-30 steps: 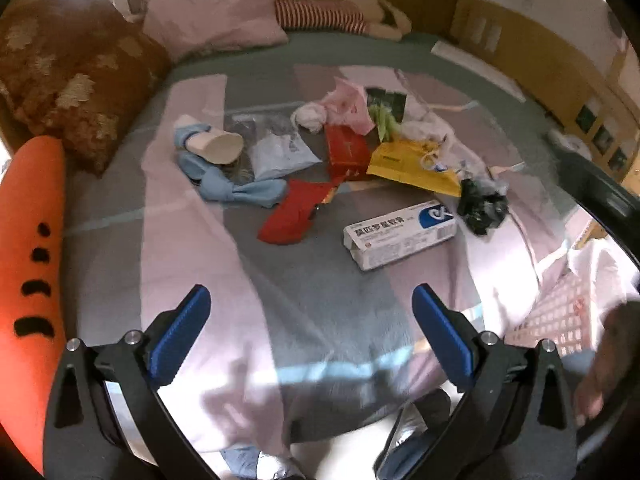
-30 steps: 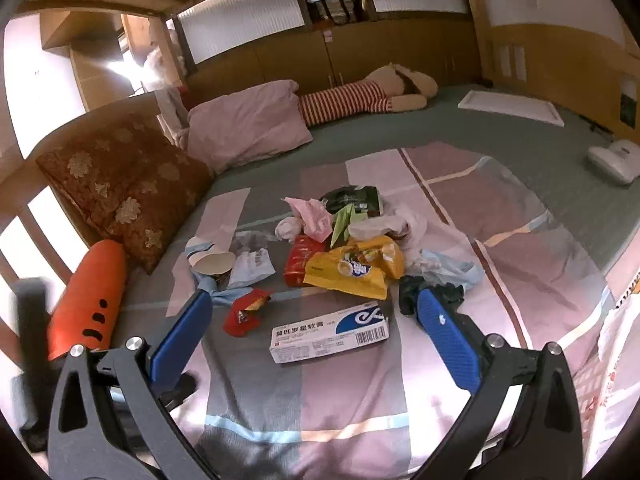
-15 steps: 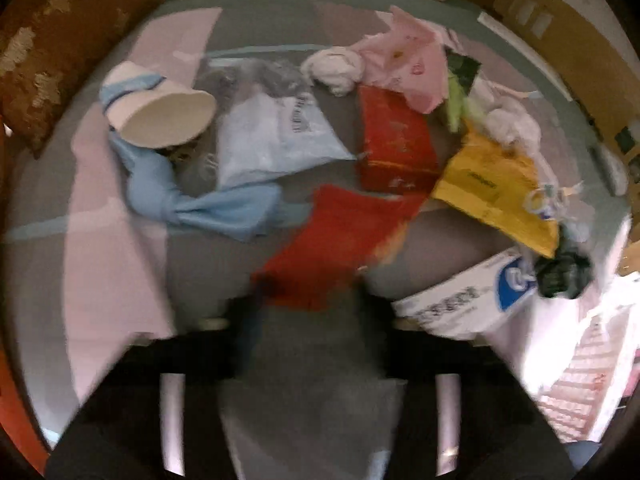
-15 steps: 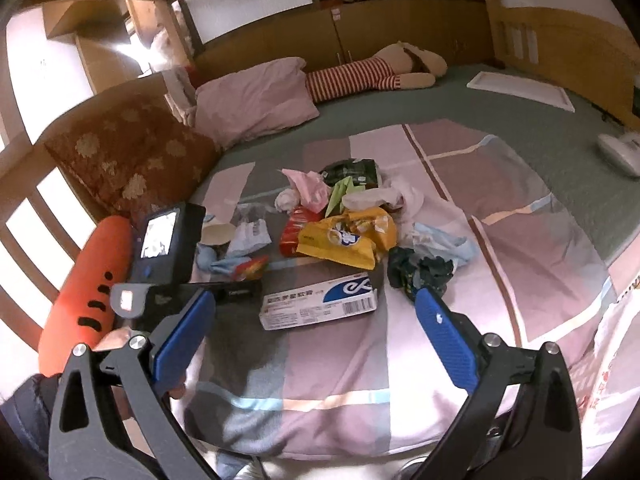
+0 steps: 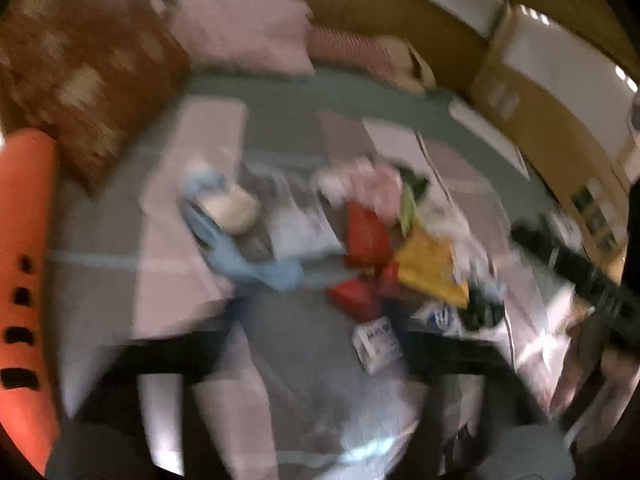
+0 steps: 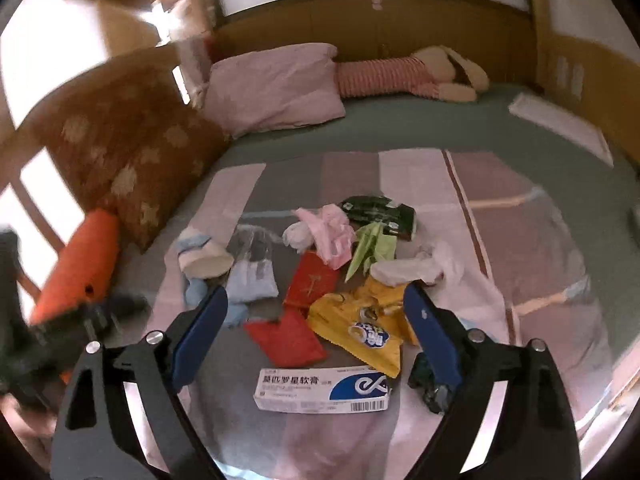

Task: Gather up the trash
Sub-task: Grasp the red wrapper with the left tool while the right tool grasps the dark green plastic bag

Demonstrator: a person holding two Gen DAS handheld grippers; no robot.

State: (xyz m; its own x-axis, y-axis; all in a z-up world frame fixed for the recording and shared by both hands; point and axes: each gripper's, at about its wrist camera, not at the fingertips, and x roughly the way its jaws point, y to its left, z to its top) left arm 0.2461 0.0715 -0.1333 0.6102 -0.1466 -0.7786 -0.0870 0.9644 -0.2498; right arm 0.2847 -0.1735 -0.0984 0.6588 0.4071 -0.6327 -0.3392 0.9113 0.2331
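A pile of trash lies on the striped bed cover (image 6: 500, 208). It holds a white and blue medicine box (image 6: 324, 389), a red wrapper (image 6: 286, 338), a yellow snack bag (image 6: 360, 330), a paper cup (image 6: 206, 265), pink plastic (image 6: 330, 232) and a dark crumpled bag (image 6: 430, 384). My right gripper (image 6: 316, 320) is open and empty, hovering above the pile near the box. The left wrist view is badly blurred. My left gripper (image 5: 320, 332) shows as dark smears in front of the red wrapper (image 5: 356, 298) and the box (image 5: 378, 344). It also appears at the left edge of the right wrist view (image 6: 80, 320).
An orange carrot-shaped cushion (image 6: 80, 268) and a brown patterned pillow (image 6: 128, 152) lie at the left. A pink pillow (image 6: 276, 84) and a striped plush toy (image 6: 408, 74) lie at the back by the wooden wall. A white pad (image 6: 560, 128) lies at the back right.
My left gripper went down to the red wrapper, then pulled back and up, now in fast blurred motion. My right gripper moved forward over the pile. The red wrapper still lies on the bed.
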